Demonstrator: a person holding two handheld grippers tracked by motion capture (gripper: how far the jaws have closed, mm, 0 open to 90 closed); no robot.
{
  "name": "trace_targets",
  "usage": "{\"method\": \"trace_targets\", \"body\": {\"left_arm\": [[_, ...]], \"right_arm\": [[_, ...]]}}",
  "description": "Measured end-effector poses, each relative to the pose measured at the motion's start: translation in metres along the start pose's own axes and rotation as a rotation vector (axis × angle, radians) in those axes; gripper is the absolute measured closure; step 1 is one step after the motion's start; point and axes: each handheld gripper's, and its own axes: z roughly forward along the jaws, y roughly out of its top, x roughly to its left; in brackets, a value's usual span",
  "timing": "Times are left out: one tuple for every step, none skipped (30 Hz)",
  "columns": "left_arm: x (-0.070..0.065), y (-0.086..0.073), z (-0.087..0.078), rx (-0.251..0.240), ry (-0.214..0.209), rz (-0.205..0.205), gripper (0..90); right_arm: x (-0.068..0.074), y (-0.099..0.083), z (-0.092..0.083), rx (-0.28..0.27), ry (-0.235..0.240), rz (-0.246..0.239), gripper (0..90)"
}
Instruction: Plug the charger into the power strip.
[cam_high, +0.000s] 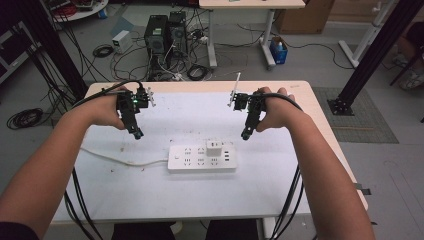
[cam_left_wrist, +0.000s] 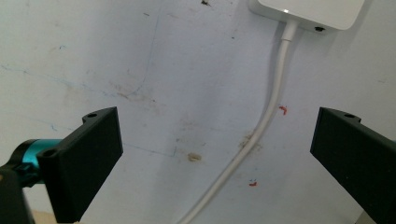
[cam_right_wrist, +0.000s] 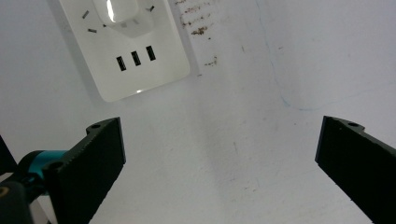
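A white power strip lies on the white table, with a small white charger block plugged into its top right. Its white cord runs off to the left. My left gripper hovers above the table, up and left of the strip, jaws wide open and empty; its own view looks down on the cord and a corner of the strip. My right gripper hangs open just above the strip's right end. Its view has the strip's USB end and the charger.
The table's far edge is tan wood. Black cables trail from both grippers over the table's sides. Beyond the table stand computer towers, tangled floor cables and another desk's legs. Black frame posts rise at the right.
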Motion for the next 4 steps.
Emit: {"method": "trace_targets", "body": {"left_arm": [[0.0005, -0.0001, 0.0011, 0.002, 0.002, 0.002, 2.3], [0.0003, -0.0003, 0.0025, 0.003, -0.001, -0.005, 2.3], [0.0001, -0.0004, 0.0038, 0.003, -0.001, -0.005, 2.3], [-0.0001, -0.0004, 0.0053, 0.002, -0.003, -0.004, 2.3]], "right_arm": [[0.0008, -0.0001, 0.0001, -0.006, 0.000, 0.003, 0.9], [0.0010, -0.0005, 0.0003, -0.010, 0.000, 0.002, 0.9], [0.0013, -0.0012, 0.0004, -0.009, 0.000, 0.000, 0.9], [0.0016, -0.0019, 0.0008, -0.012, 0.001, 0.001, 0.9]]}}
